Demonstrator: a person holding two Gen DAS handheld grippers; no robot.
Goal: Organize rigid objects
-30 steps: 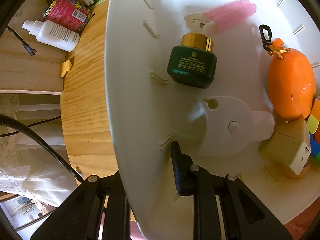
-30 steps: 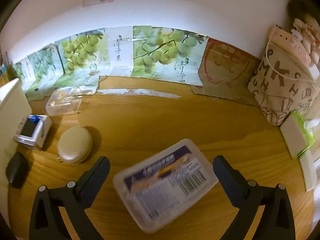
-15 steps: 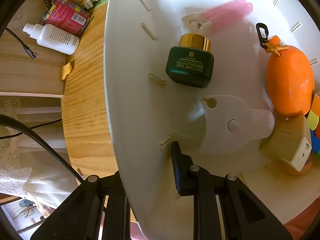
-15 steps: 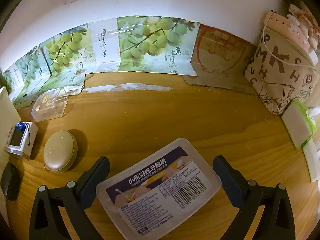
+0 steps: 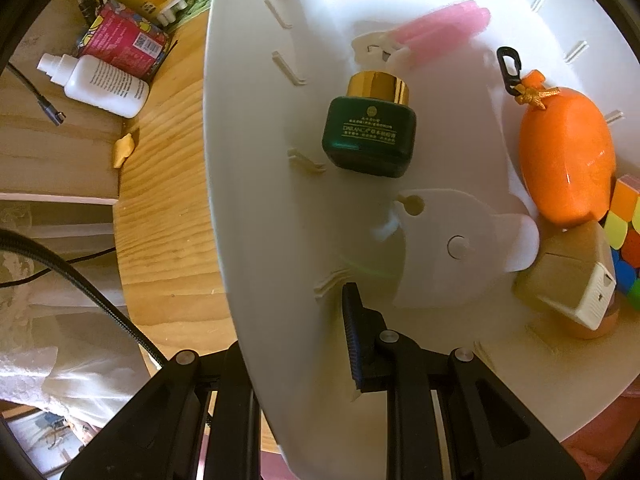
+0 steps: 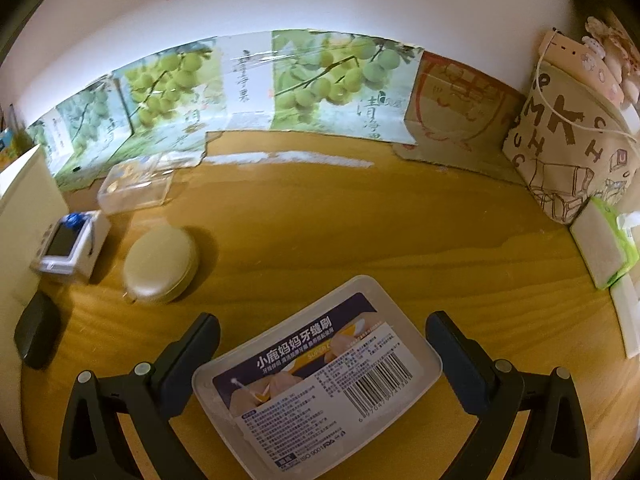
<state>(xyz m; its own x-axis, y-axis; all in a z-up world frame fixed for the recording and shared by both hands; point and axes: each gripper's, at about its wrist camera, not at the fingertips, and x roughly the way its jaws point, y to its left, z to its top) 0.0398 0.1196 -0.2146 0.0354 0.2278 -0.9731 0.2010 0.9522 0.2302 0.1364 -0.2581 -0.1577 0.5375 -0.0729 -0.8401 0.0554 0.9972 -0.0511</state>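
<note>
Between my right jaws, the clear plastic box of interdental brushes [image 6: 318, 378] now sits lower and squarer than a second ago, its label sharp where it was blurred, so I read my right gripper [image 6: 322, 346] as having settled over it. The jaws stand wide and released on either side of the box, not touching it, and the box lies flat on the wooden desk [image 6: 360, 232]; to my mind the pick-up is the step in hand. On the other side nothing has shifted: my left gripper [image 5: 298, 334] stays clenched on the wall of the white round organizer tray [image 5: 256, 184], one finger inside and one outside the rim, steadying it. Inside the tray lie a dark green jar with a gold cap [image 5: 370, 132], a pink roller [image 5: 444, 30], an orange egg-shaped case with a black clip [image 5: 566, 156], a tan house-shaped box [image 5: 572, 276] and, at the edge of view, a colourful puzzle cube [image 5: 626, 232]. Near the box on the desk wait a beige oval case [image 6: 160, 266], a small white device with a screen [image 6: 70, 246] and an empty clear container [image 6: 134, 190].
</note>
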